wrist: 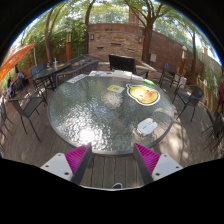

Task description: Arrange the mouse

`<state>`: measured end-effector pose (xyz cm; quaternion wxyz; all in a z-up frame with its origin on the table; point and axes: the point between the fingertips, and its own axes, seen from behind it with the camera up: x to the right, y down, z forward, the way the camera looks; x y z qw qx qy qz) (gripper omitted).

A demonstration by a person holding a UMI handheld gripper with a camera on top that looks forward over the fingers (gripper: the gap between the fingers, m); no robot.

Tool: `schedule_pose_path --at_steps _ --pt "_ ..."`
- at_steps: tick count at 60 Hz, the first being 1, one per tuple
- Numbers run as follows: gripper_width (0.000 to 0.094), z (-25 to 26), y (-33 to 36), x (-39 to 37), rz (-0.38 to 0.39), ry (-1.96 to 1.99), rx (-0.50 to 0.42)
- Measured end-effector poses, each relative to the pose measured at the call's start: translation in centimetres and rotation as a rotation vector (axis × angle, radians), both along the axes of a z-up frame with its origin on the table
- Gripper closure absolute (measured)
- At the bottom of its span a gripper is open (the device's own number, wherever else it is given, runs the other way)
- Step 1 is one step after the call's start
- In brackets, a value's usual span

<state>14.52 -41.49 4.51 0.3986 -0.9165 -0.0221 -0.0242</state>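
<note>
Two pink-padded fingers open over a patio deck

Two gripper (113, 160) fingers spread wide, each with a pink pad (76, 157) on its inner face, holding nothing. Wooden deck boards (112, 172) show between them. Just ahead stands a round glass-topped patio table (95, 115), bright with reflected light. On its near right part, beyond the right finger, lies a white mouse (146, 126), well apart from both fingers. Farther across the table sits a yellow plate or tray (143, 95), with a smaller pale item (115, 88) beside it that is too small to tell. Dark metal chairs (30, 104) ring the table. Beyond it are a black grill (122, 63), a wooden fence (115, 40) and green trees (70, 20).
</note>
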Motion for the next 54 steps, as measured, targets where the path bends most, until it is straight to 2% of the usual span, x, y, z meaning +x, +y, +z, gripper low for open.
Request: schedule_pose_path --at_steps 16,23,34,46,49,53,54 --pt "0.0081 -4.8 7.6 10.1 -0.106 0.062 0.027" --pt "0.0090 -6.0 10.2 11.8 -0.119 0.090 0.011" --pt "0.0088 -6.0 13.4 11.7 -0.079 0.102 0.021" --pt "0.0216 -6.3 14.4 11.6 -0.067 0.051 0.005" --pt "0.0287 -6.3 14.6 11.4 -0.067 0.049 0.001" --pt "0.0435 -6.4 14.7 10.7 -0.058 0.046 0.000" --pt "0.0439 -6.3 14.7 10.6 -0.055 0.042 -0.001"
